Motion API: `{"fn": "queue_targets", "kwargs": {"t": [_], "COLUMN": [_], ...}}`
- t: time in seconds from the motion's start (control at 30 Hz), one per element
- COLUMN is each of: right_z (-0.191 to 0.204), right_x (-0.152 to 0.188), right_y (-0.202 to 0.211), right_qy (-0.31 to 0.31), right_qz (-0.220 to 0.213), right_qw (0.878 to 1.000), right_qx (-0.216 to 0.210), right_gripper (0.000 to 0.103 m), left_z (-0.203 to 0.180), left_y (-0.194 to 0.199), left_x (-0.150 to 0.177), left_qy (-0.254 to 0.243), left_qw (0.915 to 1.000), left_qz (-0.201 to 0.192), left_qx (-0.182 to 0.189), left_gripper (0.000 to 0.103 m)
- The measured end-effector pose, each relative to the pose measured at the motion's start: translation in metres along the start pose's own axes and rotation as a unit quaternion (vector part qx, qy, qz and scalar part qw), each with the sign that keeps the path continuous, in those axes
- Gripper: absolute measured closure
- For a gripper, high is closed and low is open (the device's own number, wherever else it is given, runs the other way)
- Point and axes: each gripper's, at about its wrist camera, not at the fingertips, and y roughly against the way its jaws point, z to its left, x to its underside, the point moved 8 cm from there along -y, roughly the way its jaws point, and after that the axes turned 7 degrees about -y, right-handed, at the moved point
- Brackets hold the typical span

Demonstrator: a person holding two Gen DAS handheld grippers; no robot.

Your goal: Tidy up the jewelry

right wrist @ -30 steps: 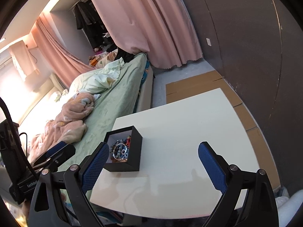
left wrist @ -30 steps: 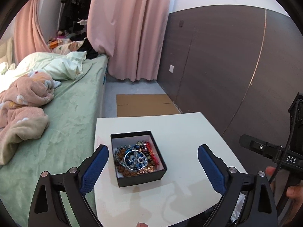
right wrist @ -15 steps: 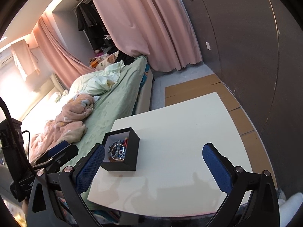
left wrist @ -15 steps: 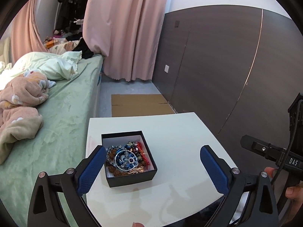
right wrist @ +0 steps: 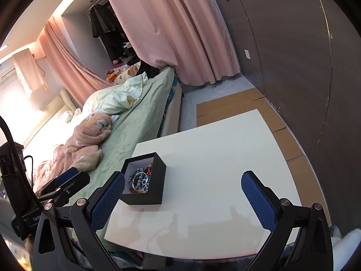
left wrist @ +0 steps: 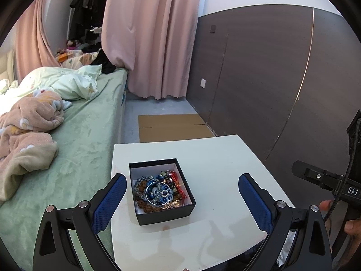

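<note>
A black open box (left wrist: 165, 213) stands on the left part of a white table (left wrist: 216, 158). It holds a heap of jewelry (left wrist: 159, 190): blue and brown bead bracelets, a silver ring-shaped piece, red cord. My left gripper (left wrist: 182, 181) is open and empty, above the table's near edge, with the box between its fingers. My right gripper (right wrist: 182, 180) is open and empty to the right; the box (right wrist: 155, 187) lies by its left finger. The right gripper's body shows in the left wrist view (left wrist: 327, 180); the left gripper's body shows in the right wrist view (right wrist: 61, 185).
A bed with green sheet (left wrist: 85, 135) and rumpled blankets (left wrist: 29, 122) borders the table's left side. A dark panelled wall (left wrist: 259, 79) stands right. Flattened cardboard (left wrist: 171, 126) lies on the floor beyond the table. Pink curtains (left wrist: 149, 38) hang at the back.
Both grippers have shifted slightly and the views panned a little; the box sits a bit more centred in the left wrist view. Both stay open and nothing was grasped.
</note>
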Motion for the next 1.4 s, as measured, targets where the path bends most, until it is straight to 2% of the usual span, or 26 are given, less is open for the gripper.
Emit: {"fn": "queue_targets", "kwargs": {"t": [1.4], "right_z": [-0.0042], "right_x": [-0.0069], "right_y": [0.0017], "right_qy": [0.008], "right_qz": [-0.011], "right_qw": [1.000], "right_qx": [0.007], "right_gripper": [0.000], "left_z": [0.0092], "left_y": [0.0058], "left_x": [-0.0055], "left_qy": [0.001], "left_qw": [0.9996], "left_qz": [-0.014], "left_qx": [-0.025], "left_gripper": [0.003]}}
